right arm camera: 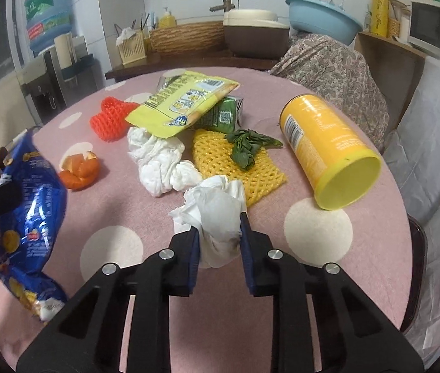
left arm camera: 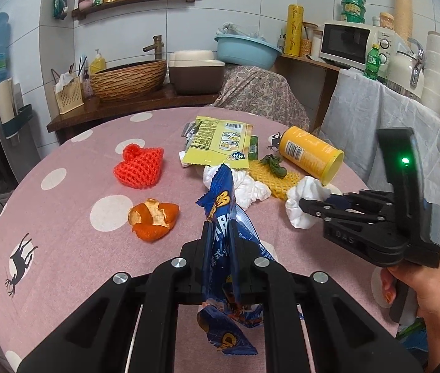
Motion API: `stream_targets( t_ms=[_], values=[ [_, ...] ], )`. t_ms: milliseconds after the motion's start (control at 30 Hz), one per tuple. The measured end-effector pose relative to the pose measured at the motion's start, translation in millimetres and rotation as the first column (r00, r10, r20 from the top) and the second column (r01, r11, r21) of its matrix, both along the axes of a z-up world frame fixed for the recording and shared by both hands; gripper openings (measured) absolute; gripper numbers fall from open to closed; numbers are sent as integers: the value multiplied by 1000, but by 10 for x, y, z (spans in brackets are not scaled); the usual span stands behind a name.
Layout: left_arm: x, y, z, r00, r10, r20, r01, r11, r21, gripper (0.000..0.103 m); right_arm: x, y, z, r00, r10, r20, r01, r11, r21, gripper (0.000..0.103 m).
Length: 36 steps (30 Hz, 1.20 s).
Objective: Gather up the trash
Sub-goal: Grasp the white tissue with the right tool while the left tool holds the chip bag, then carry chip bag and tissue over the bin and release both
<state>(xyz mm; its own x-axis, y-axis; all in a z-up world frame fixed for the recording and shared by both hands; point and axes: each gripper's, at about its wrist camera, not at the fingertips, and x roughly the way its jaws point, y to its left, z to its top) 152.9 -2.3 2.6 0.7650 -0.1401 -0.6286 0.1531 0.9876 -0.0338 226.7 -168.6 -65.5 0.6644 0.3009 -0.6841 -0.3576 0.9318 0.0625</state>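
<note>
Left wrist view: left gripper clamped tight on blue snack wrapper, held above the pink tablecloth; orange peel just left of it.

Right wrist view: right gripper closed partway around crumpled white tissue, squeezing it, near yellow foam net. Yellow can lies on its side, right.

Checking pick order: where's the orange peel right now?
The orange peel lies on the pink tablecloth, near side of the red foam net, left of the blue snack bag that the left tool grips.
</note>
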Motion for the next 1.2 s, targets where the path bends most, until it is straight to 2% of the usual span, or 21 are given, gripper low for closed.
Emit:
stream_targets(
  t_ms=[300,533,667,867,1067,1200],
  values=[
    [-100,-318,58,997,-71,21,71,997,11,12,-549,-376,152,996,-25,84,17,996,91,23],
    [-120,-911,113,976,-214,44,214,977,18,12,-1037,-960,205,978,-154,137,134,980,146,23],
    [-37,-1344,110,948,-317,29,318,948,-5,12,-1270,-1376,250,944,-269,190,253,962,105,23],
    [156,-2069,99,894,-448,-16,448,894,-21,12,-1419,-1938,170,895,-404,191,388,915,113,24],
    [370,-2873,69,851,-524,-43,525,850,31,12,-1460,-2485,-35,834,-530,152,512,847,145,24],
    [594,-3433,-82,843,-533,-76,538,838,93,12,-1507,-2747,-179,800,-586,128,568,809,150,24]
  ],
)
